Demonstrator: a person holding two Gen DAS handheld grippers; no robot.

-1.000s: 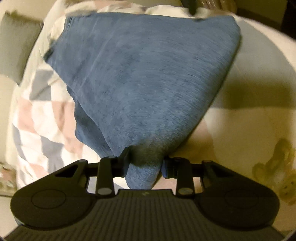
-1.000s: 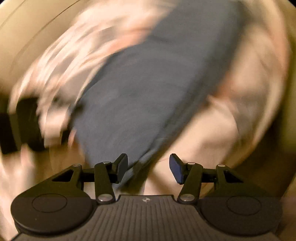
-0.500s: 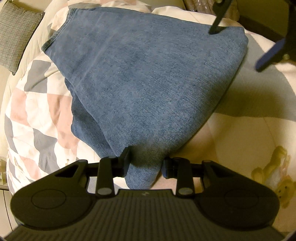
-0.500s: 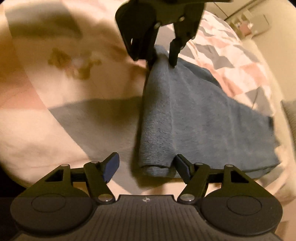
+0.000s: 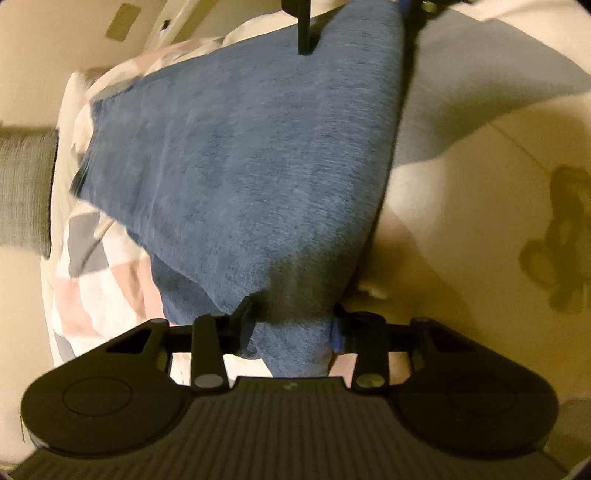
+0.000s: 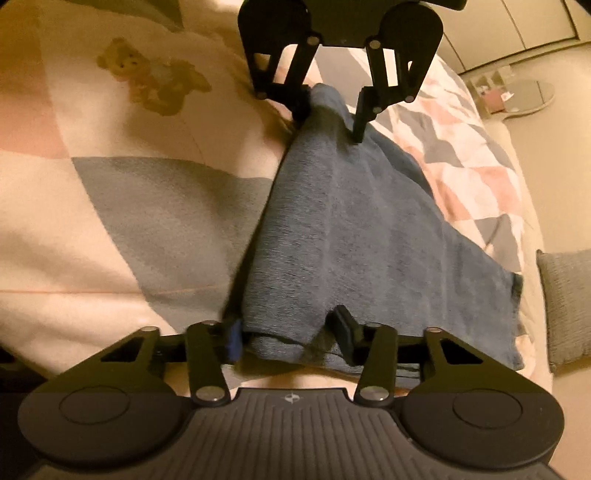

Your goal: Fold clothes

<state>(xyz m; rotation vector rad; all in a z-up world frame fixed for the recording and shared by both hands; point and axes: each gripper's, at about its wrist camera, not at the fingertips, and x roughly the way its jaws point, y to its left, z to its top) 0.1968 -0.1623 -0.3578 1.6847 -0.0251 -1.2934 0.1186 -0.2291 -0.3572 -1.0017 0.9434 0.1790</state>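
Blue denim garment (image 5: pixel 258 177) stretches across the bed, lying on your pale patchwork quilt (image 6: pixel 122 206) with its grey, pink and white blocks. Your left gripper (image 5: pixel 291 326) is closed on the bunched end of the cloth at 6 o'clock in its own view, fabric pinched tight between both fingers and spilling down past them. Up at 12 o'clock in that view the fingertips of your other tool (image 5: pixel 354 22) show at the far corner of the denim. From the right wrist camera, your right gripper (image 6: pixel 290 334) has its fingers closed in against the folded edge at 6 o'clock, the fabric filling the gap between them. The left gripper (image 6: pixel 327 112) sits at 12 o'clock there, holding the opposite end. A teddy-bear print (image 6: pixel 155 75) marks the quilt at 10 o'clock, and a grey woven cushion (image 6: pixel 567 302) rests at 3 o'clock beside the quilt.
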